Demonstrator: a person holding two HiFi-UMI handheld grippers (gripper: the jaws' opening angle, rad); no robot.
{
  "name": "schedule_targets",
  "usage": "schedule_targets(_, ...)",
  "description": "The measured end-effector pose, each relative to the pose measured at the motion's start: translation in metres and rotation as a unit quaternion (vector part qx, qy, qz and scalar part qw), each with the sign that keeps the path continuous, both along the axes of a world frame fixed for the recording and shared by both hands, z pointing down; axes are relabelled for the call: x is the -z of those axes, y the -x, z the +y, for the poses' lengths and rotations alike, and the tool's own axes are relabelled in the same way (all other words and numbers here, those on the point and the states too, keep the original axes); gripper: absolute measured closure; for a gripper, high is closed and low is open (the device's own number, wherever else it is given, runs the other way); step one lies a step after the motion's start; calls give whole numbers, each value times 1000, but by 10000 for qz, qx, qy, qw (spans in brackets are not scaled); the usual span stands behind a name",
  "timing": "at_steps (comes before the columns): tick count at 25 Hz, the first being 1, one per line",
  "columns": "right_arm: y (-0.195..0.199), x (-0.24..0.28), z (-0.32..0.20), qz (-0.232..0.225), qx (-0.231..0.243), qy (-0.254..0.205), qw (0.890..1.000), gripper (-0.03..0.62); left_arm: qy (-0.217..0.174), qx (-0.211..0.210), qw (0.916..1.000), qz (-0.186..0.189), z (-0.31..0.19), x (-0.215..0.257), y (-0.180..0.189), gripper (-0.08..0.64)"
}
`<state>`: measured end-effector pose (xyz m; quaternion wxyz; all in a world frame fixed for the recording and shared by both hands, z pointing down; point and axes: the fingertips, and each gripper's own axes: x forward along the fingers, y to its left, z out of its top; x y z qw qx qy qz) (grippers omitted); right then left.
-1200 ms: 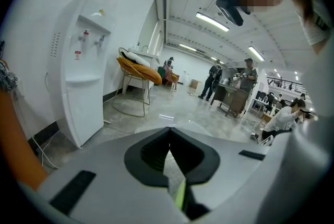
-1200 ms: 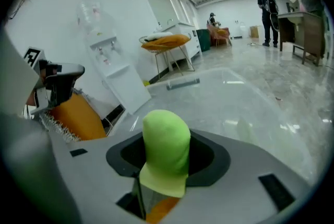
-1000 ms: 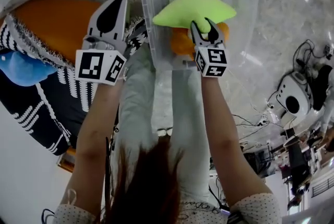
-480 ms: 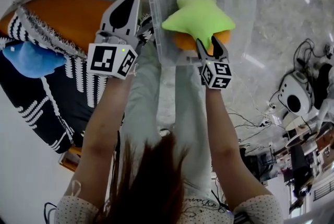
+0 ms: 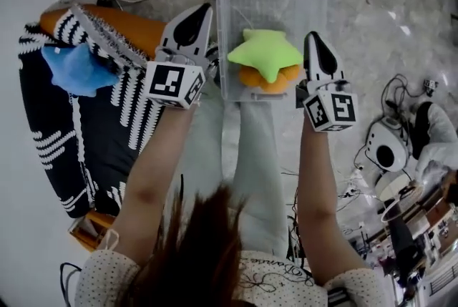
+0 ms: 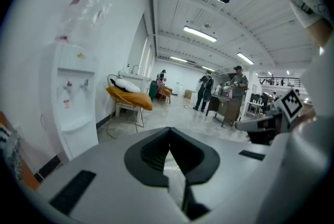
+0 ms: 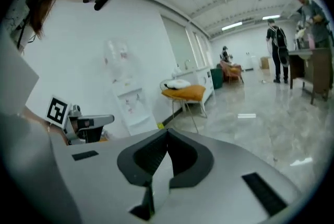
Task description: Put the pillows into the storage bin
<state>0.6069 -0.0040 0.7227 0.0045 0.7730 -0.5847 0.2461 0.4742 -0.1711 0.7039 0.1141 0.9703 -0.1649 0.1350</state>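
The clear storage bin (image 5: 270,5) stands on the floor ahead of my knees. Inside it a green star pillow (image 5: 266,54) lies on top of an orange pillow (image 5: 270,80). My right gripper (image 5: 313,39) is raised beside the bin's right wall; its jaws have just been closing and are shut with nothing between them (image 7: 166,137). The left gripper (image 5: 202,11) hangs left of the bin, shut and empty (image 6: 168,131). A blue pillow (image 5: 75,69) rests on the black-and-white striped cover (image 5: 50,148) at the left, next to an orange cushion (image 5: 139,30).
Cables and a white device (image 5: 386,148) lie on the floor at the right. Both gripper views look level across a hall: a water dispenser (image 6: 73,108), a chair with an orange cushion (image 6: 129,98), and people at a bench (image 6: 229,95) far off.
The right gripper let go of the green star pillow, which now lies in the bin, and shut empty. Both grippers rose and pulled away from the bin.
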Motion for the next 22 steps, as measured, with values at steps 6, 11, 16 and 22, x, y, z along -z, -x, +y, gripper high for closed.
schedule_targets(6, -33, 178, -13, 802, 12, -658, 9946, 580, -417, 205, 9981, 399, -8, 142, -6, 557)
schedule_targets(11, -38, 296, -12, 1084, -151, -1160, 9872, 580, -676, 255, 9934, 888, -12, 253, -11, 557)
schedule_targets(16, -22, 360, -1, 1139, -191, -1427, 9830, 580, -818, 258, 9909, 1037, 4, 320, 3, 557)
schedule_targets(22, -18, 413, 4, 1186, -28, -1741, 9776, 580, -903, 201, 9896, 1102, 24, 366, 11, 557)
